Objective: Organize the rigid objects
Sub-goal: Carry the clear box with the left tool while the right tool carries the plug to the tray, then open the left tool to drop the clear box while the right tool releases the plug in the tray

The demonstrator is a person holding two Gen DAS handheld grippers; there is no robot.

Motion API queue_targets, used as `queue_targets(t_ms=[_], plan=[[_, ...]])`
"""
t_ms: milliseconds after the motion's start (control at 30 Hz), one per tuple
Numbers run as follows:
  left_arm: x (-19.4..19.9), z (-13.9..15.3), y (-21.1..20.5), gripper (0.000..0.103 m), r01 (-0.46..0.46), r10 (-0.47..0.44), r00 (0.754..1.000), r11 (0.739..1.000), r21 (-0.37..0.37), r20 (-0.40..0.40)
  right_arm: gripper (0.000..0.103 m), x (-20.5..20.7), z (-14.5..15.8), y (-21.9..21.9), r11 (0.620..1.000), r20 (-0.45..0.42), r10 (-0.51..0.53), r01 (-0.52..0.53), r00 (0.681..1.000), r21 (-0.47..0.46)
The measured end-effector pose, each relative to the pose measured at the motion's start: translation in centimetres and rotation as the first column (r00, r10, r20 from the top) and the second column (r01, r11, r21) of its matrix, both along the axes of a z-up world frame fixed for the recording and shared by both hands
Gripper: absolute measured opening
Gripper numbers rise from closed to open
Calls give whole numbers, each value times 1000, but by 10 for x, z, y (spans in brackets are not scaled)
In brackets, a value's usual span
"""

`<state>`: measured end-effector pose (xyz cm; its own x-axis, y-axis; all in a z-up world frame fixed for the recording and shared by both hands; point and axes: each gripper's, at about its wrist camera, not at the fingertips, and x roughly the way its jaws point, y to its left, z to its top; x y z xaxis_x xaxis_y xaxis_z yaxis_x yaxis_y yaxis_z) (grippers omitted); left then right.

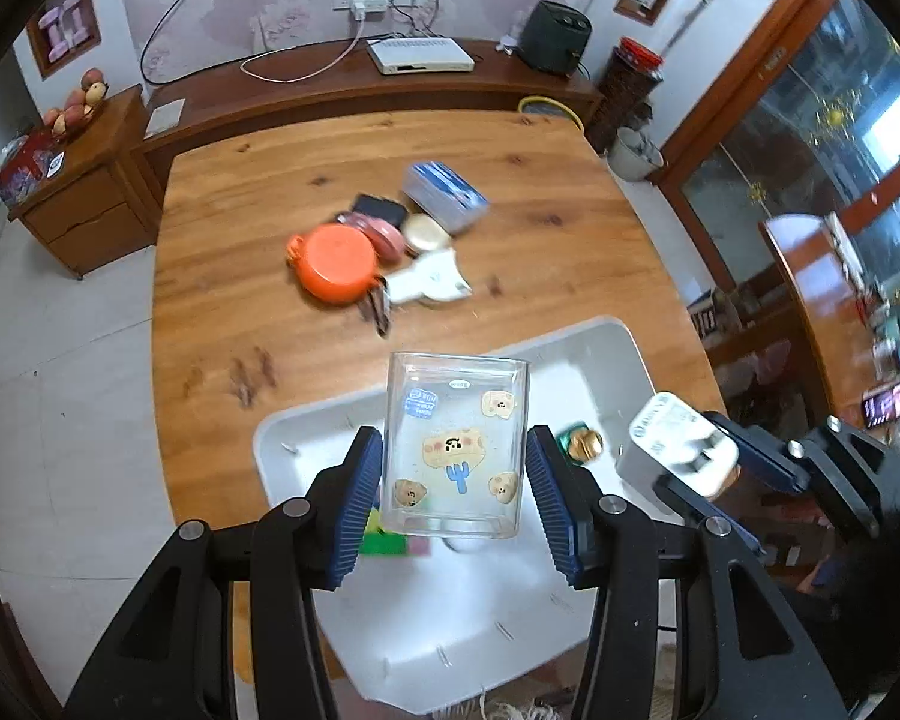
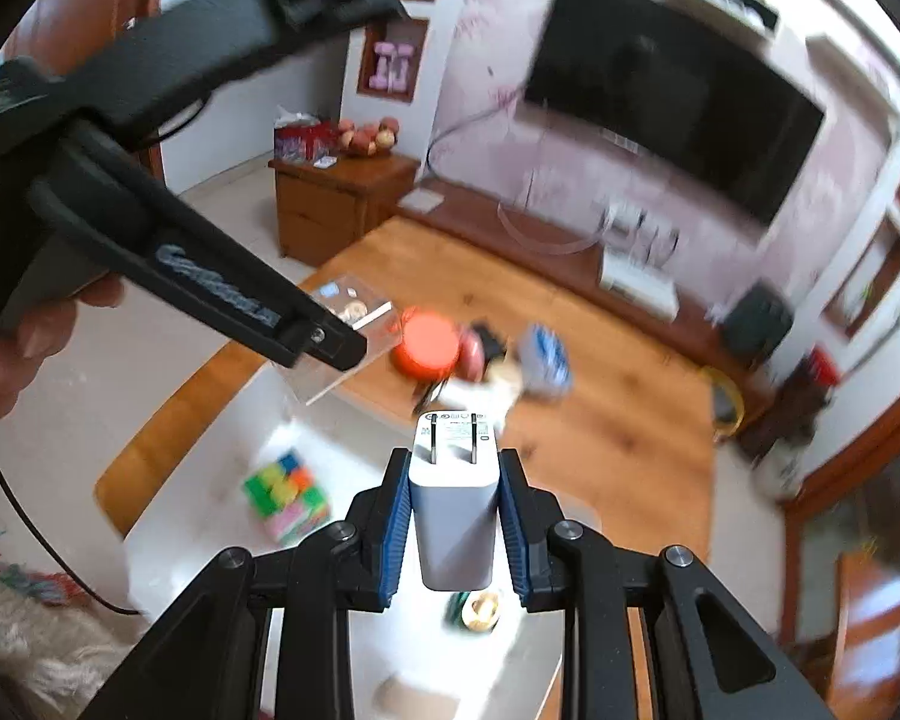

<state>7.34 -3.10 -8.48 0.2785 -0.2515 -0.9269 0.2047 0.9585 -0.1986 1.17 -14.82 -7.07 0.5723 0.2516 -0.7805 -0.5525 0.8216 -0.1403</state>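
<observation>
My left gripper (image 1: 455, 468) is shut on a clear plastic box (image 1: 455, 444) with cartoon stickers, held in the air above the white tray (image 1: 594, 360). My right gripper (image 2: 455, 504) is shut on a white plug adapter (image 2: 455, 498), prongs pointing away, also above the tray (image 2: 222, 444). In the left wrist view the right gripper (image 1: 699, 468) with the adapter (image 1: 681, 444) hangs at the right of the box. The right wrist view has the left gripper and box (image 2: 354, 324) at upper left. Inside the tray lie a colourful cube (image 2: 288, 495) and a gold-topped small item (image 2: 480, 609).
On the wooden table (image 1: 240, 276) beyond the tray sits a cluster: an orange round lidded container (image 1: 333, 264), a pink case (image 1: 378, 234), a blue-white box (image 1: 447, 192), a round cream tin (image 1: 426, 233), a white flat piece (image 1: 429, 282). A sideboard and cabinet stand behind.
</observation>
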Motion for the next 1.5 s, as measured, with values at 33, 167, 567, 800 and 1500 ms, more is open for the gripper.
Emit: queue_targets(t_ms=[33,167,567,800,1500], plan=[[-5,-2,-4,53,5,-5,1000,1000,6,-3,28,-2,-6,-7,1000,-33,-14,14,999,12],[-23,-14,-21,53,19,-19,999,1000,11,-36,28,-5,-25,-32,996,-154,-52,63,987,63],[-61,-67,-30,53,28,-24,988,999,20,-154,28,-19,-64,-58,991,-315,-61,94,947,91],[-83,-100,-23,53,66,-50,975,996,68,-214,28,-19,-80,-58,990,-395,-52,100,917,103],[-103,-170,-39,53,205,-147,928,969,140,-342,28,-15,-153,-44,994,-614,-72,110,786,25]])
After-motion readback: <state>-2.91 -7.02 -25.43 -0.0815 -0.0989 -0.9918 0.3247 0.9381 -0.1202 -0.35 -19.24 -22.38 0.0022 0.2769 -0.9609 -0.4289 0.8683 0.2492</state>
